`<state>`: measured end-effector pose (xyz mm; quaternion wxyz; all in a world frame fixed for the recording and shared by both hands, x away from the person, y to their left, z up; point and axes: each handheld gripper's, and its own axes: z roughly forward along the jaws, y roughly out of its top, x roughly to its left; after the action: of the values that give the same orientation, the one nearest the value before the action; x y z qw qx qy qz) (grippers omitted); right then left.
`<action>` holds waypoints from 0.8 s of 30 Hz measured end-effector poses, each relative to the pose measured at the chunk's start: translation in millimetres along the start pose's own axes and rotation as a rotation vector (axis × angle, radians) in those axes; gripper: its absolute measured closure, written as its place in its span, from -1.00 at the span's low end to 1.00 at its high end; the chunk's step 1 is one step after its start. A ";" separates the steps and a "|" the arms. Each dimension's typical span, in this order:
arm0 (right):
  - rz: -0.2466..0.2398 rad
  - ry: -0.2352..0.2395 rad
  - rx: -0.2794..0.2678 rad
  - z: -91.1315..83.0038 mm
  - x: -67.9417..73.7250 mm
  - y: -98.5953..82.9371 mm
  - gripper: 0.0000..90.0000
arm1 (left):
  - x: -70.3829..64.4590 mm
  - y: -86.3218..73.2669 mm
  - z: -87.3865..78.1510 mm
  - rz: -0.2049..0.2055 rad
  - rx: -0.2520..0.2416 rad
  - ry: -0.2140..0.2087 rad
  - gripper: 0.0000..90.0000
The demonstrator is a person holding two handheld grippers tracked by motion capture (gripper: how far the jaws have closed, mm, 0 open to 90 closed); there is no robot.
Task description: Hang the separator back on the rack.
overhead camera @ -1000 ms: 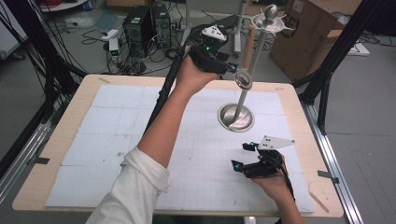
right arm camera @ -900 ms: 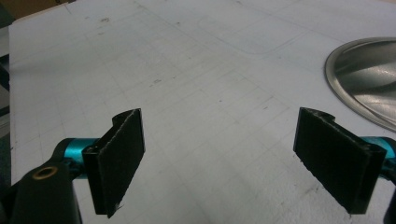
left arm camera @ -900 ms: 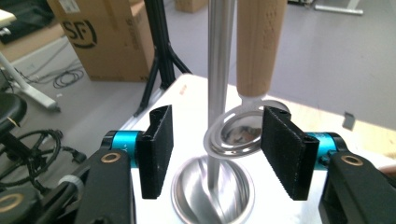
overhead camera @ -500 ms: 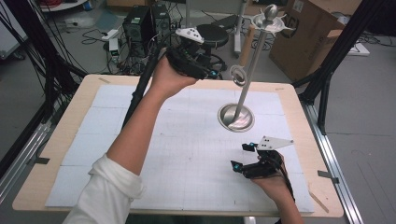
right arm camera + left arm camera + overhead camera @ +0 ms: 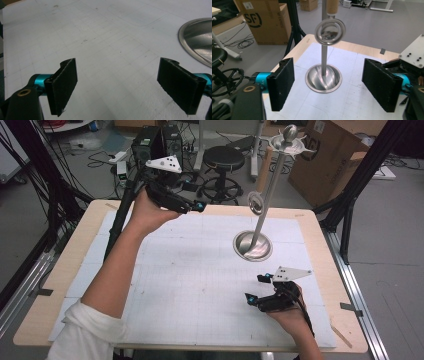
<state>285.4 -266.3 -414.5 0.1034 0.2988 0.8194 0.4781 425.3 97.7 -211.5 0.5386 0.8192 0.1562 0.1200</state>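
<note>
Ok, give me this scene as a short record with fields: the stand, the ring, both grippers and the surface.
stand: metal stand, round dish base on the white grid mat, tilted pole
ring: metal ring partway up the pole, blurred
left gripper: left gripper raised over the table's far left, jaws open, aimed at the stand
right gripper: right gripper low over the mat, near the base, jaws open, holding nothing

Box (image 5: 265, 21): "SF" in bold black, inside a round logo — smaller print alongside it, too blurred to read.
Sticker (image 5: 247, 5): white, on the box top — its text cannot be read.
</note>
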 end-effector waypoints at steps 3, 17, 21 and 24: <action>0.003 -0.003 -0.003 0.0 -0.5 -0.8 -0.66 | -0.1 -4.2 -4.2 0.006 0.006 0.008 -0.46; 0.017 -0.015 0.002 -1.7 -2.8 -3.6 -0.66 | -7.0 -29.0 -24.9 -0.015 -0.020 -0.016 -0.64; 0.017 -0.012 0.007 -0.5 -2.8 -4.3 -0.66 | -7.3 -39.4 -30.4 -0.021 -0.009 -0.005 -0.68; 0.013 -0.013 0.008 -0.4 -3.0 -4.1 -0.66 | -7.0 -47.7 -33.7 -0.028 -0.006 -0.005 -0.69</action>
<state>286.1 -269.8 -418.1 0.1044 0.3077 0.8185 0.4737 400.6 141.3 -242.3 0.5429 0.8157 0.1660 0.1109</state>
